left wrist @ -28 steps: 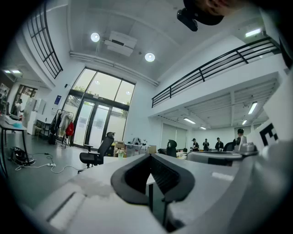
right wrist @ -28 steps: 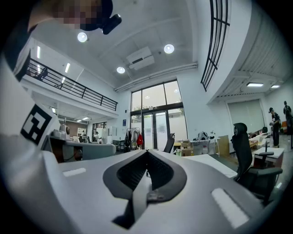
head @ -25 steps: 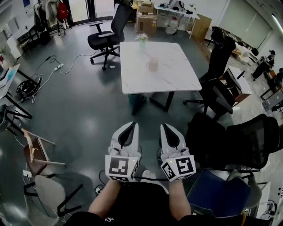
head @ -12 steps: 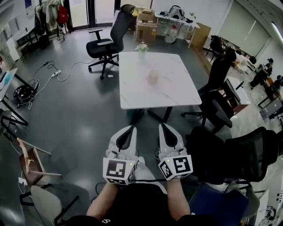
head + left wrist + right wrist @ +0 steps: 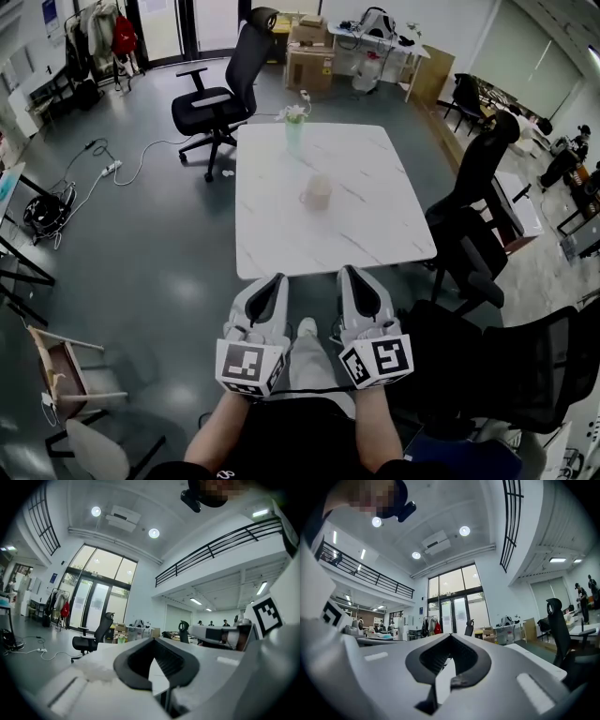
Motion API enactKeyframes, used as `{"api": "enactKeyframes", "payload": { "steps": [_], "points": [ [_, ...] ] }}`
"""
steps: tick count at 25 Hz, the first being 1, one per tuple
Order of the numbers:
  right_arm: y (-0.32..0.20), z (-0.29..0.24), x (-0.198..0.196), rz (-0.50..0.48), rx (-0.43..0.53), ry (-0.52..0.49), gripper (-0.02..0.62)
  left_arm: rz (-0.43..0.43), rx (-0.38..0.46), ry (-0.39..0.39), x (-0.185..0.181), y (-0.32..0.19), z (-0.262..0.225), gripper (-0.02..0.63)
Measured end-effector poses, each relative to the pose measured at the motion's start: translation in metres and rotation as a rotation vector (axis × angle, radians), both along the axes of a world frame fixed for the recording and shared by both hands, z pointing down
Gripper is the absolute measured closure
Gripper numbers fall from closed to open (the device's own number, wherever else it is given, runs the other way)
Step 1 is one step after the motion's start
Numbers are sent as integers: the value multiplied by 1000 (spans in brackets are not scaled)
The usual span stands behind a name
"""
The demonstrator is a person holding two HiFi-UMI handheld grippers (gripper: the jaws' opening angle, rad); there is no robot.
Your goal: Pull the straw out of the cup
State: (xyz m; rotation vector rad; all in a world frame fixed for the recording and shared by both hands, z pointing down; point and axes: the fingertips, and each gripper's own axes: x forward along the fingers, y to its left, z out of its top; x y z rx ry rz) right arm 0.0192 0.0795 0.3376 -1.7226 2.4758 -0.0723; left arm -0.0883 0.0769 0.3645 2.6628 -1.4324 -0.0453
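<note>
A pale pink cup (image 5: 316, 192) stands near the middle of the white marble table (image 5: 375, 225). It is too small in the head view for me to make out a straw. Both grippers are held level and side by side just short of the table's near edge. My left gripper (image 5: 277, 278) (image 5: 152, 640) has its jaws together with nothing between them. My right gripper (image 5: 351, 272) (image 5: 451, 635) is likewise shut and empty. The cup is well ahead of both, roughly a gripper's length beyond the tips.
A small vase with flowers (image 5: 294, 127) stands at the table's far edge. Black office chairs stand at the far left (image 5: 220, 89), along the right side (image 5: 473, 202) and at the near right (image 5: 525, 361). Cables (image 5: 98, 164) lie on the floor at left.
The table and cup have drawn much nearer in the head view. Both grippers have moved forward together toward the table's near edge, still shut.
</note>
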Motion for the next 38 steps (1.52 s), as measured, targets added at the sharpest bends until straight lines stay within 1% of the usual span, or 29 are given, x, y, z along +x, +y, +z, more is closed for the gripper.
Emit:
{"api": "enactKeyframes", "payload": {
  "steps": [3,6,9,11,14,17,23,26,27,28,33,38],
  "points": [
    [-56,5,20,-8,-28,1,592,-5,-43,-10,20,-51,7,606],
    [-118,4,44,-25,-41,-8,592,-12,-45,-19,42,-107,2,606],
    [-174,3,64,-57,-46,-37,592,-40,-54,-33,60,-159,1,606],
    [-203,4,74,-83,-49,-51,592,-55,-60,-43,69,-185,2,606],
    [-236,8,81,-116,-56,-69,592,-69,-67,-61,78,-210,6,606],
    [-255,12,77,-146,-59,-75,592,-85,-86,-78,77,-224,13,606],
    [-274,23,65,-180,-92,-71,591,-100,-131,-97,70,-245,26,606],
    [-284,36,69,-166,-128,-75,588,-86,-161,-98,71,-257,39,606],
    [-287,43,72,-159,-148,-79,576,-79,-174,-104,71,-260,45,606],
    [-289,49,75,-154,-168,-80,549,-74,-184,-112,71,-263,49,606],
    [-316,71,77,-131,-219,-68,537,-75,-168,-148,60,-290,45,606],
    [-329,101,69,-124,-294,-37,512,-37,-213,-138,63,-312,74,606]
  ]
}}
